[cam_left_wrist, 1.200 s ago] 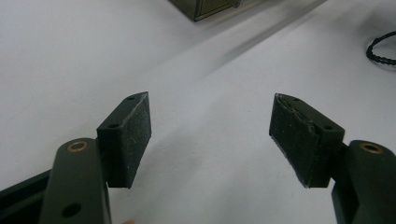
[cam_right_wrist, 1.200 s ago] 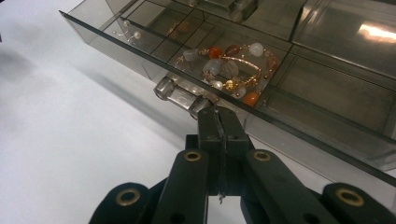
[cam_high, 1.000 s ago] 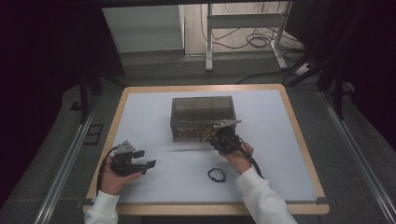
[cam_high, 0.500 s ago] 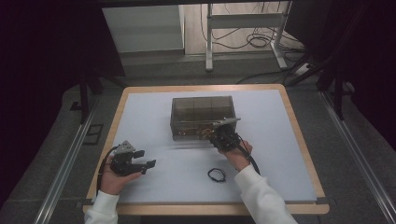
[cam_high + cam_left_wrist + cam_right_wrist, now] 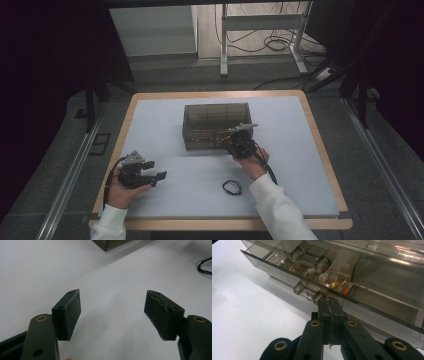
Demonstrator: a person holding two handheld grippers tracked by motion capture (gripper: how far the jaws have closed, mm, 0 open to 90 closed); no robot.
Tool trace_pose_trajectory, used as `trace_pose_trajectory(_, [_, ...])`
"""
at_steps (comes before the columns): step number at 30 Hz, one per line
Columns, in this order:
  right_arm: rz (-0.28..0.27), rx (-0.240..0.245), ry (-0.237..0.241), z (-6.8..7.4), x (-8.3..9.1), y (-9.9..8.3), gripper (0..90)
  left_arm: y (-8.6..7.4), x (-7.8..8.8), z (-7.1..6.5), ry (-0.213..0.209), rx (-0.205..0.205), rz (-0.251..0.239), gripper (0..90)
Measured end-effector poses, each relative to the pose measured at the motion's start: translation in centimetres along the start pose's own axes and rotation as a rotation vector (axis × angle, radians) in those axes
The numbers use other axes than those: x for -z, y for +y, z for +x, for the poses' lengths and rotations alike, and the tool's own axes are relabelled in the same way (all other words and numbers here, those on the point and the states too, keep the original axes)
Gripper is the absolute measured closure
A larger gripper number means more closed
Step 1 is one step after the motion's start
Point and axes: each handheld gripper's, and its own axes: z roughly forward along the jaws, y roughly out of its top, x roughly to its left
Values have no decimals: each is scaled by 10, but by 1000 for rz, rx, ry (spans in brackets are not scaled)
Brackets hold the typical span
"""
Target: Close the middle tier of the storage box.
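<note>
A smoky clear jewellery box [image 5: 215, 117] stands mid-table with a low drawer [image 5: 287, 270] slid partly out toward me. The drawer holds beads and gold pieces [image 5: 332, 281]. My right gripper [image 5: 235, 141] is at the drawer's front, jaws pressed together [image 5: 329, 302]. Their tips rest against the right end of the clear drawer handle [image 5: 308, 291], and I see nothing thick between them. My left gripper [image 5: 157, 177] lies low at the table's near left, jaws wide apart [image 5: 112, 312] over bare white mat, holding nothing.
A black looped cord [image 5: 231, 187] lies on the white mat [image 5: 300, 165] near the front, beside my right forearm; the same black looped cord [image 5: 203, 266] sits off to the right of the left gripper. A box corner [image 5: 112, 243] is ahead. A wooden rim [image 5: 320, 135] frames the mat.
My right gripper has edged slightly farther toward the box front. The left gripper and the black cord have stayed where they were.
</note>
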Motion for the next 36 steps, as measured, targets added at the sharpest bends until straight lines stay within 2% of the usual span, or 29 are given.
trace_pose_trajectory(19, [-25, -6, -3, -4, -7, 4, 899, -1, 1, 2, 1, 5, -1, 296])
trace_pose_trajectory(36, [-30, -15, -10, -7, -2, 1, 899, -1, 2, 2, 3, 5, -5, 296])
